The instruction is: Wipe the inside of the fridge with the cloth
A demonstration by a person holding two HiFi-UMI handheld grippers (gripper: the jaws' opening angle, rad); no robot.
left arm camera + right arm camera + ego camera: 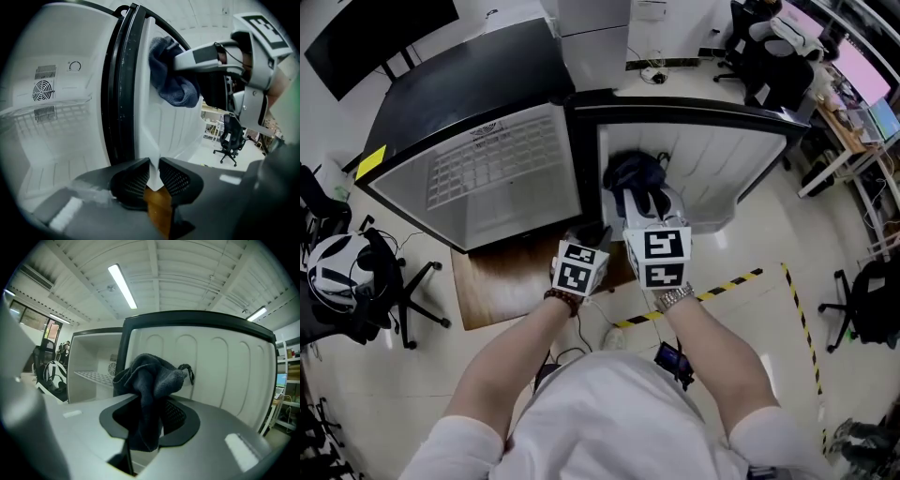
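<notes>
- fridge at left, black shell, white inside, standing open on a wood board
- wire shelf inside it, round fan on the back wall, cloth not in this compartment
- left claw low at the door's near edge, jaws nearly together and pinched on the thin white lip of the door
- door swung open to the right of the fridge, black rim, ribbed white liner facing the person
- right claw just right of the left one, raised in front of the door liner, jaws clamped on the cloth
- cloth dark blue, bunched above the jaws, a tail hanging below them, close against the upper liner; contact hard to tell
- office chair on the floor beyond the door
</notes>
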